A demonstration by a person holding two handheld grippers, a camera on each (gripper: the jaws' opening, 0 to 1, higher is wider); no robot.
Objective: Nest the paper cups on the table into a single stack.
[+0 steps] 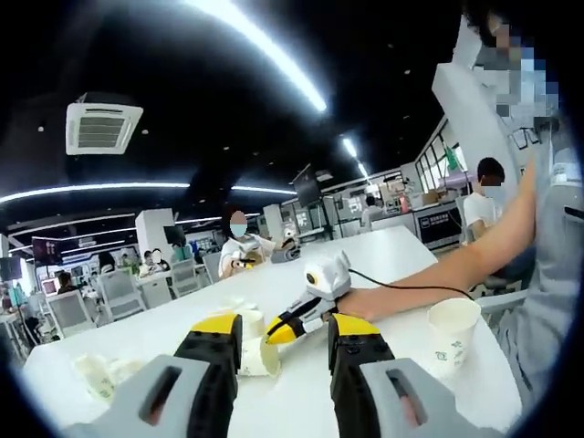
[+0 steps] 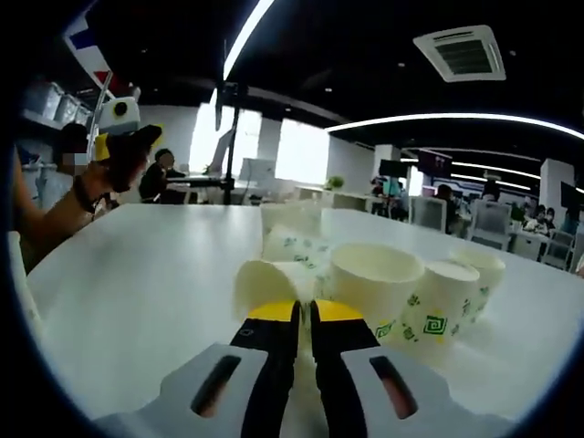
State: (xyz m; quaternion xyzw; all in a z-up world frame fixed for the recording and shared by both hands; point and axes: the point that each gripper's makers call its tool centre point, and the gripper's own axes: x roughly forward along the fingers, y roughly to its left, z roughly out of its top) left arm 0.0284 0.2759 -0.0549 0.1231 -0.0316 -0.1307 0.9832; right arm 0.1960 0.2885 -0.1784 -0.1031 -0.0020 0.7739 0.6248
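In the left gripper view my left gripper [image 1: 285, 336] is open above the white table [image 1: 383, 265], nothing between its jaws. Just past it a paper cup [image 1: 257, 358] lies on its side, and my right gripper [image 1: 276, 334], held in a person's hand, has its yellow tips on that cup's rim. Another cup [image 1: 453, 334] stands upright at the right. In the right gripper view my right gripper [image 2: 303, 313] is shut on the rim of the lying cup [image 2: 263, 285]. Several white cups with green marks [image 2: 376, 278] crowd right behind it. My left gripper [image 2: 126, 146] hangs far left.
More cups lie at the table's left [image 1: 100, 372] and middle [image 1: 245, 317]. A black cable [image 1: 401, 285] runs across the table top. A person's forearm [image 1: 465, 260] reaches in from the right. Chairs, desks and seated people fill the office behind.
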